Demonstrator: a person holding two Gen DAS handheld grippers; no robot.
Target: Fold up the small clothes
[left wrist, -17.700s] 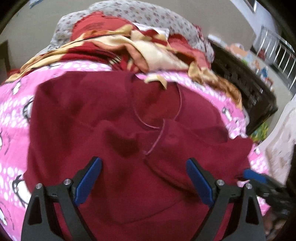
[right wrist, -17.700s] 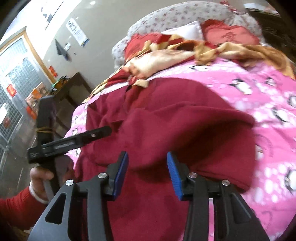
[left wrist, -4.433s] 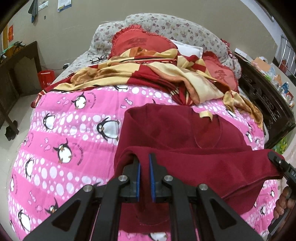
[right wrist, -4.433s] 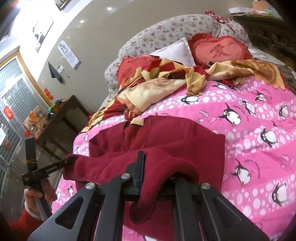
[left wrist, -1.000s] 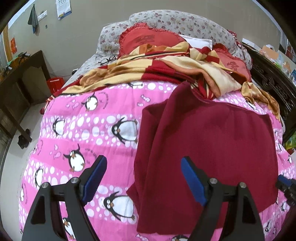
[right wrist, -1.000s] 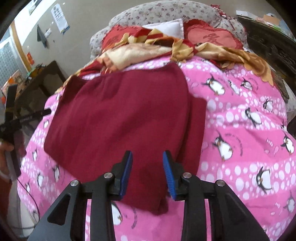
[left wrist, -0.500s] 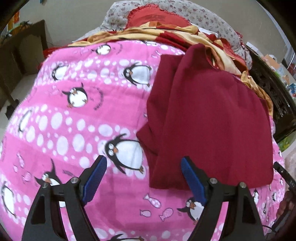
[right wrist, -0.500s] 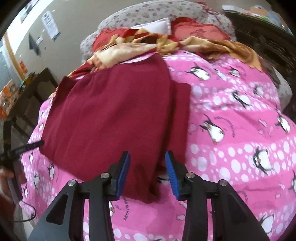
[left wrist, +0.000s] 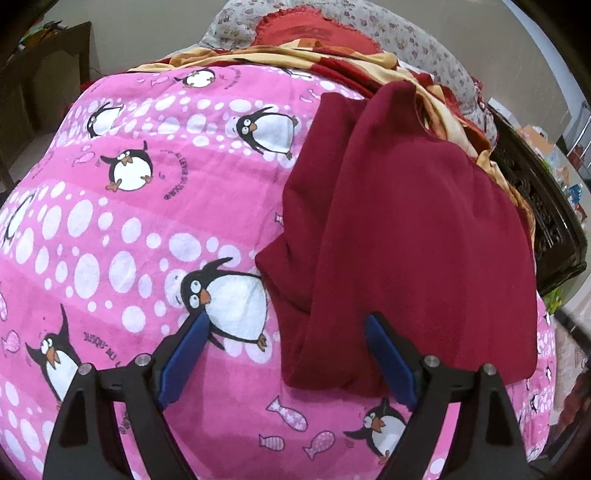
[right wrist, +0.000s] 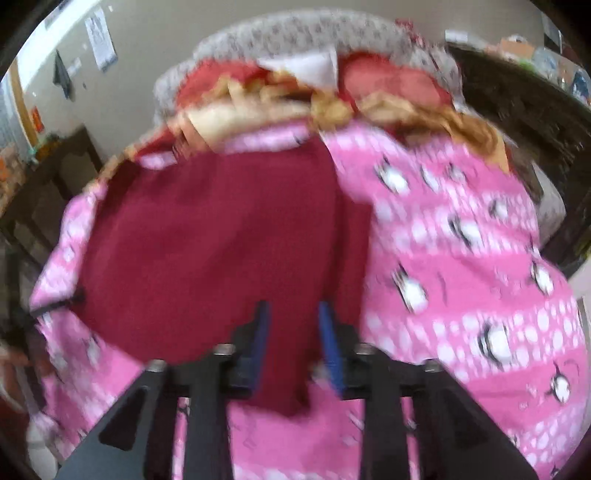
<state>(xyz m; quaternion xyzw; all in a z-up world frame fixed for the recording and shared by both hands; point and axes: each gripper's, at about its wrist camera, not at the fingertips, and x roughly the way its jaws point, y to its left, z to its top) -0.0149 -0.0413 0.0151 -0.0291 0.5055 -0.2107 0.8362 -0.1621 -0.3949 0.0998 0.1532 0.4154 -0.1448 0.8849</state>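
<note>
A dark red garment (left wrist: 413,236) lies folded flat on the pink penguin bedspread (left wrist: 122,221). Its left sleeve edge is bunched beside the body. My left gripper (left wrist: 286,332) is wide open and empty, low over the garment's near left corner. In the blurred right wrist view the garment (right wrist: 221,240) fills the middle. My right gripper (right wrist: 293,317) is open a little and empty, just over the garment's near right corner. The other gripper's tip (right wrist: 55,304) shows at the left edge.
A red and yellow blanket (left wrist: 332,62) and red cushions (left wrist: 314,33) are piled at the head of the bed. A dark wooden bed frame (left wrist: 546,221) runs along the right. A dark table (right wrist: 44,184) stands left of the bed.
Both grippers have dropped lower and closer to the garment's near corners. The left moved towards the left edge of the garment. The right view is now motion-blurred.
</note>
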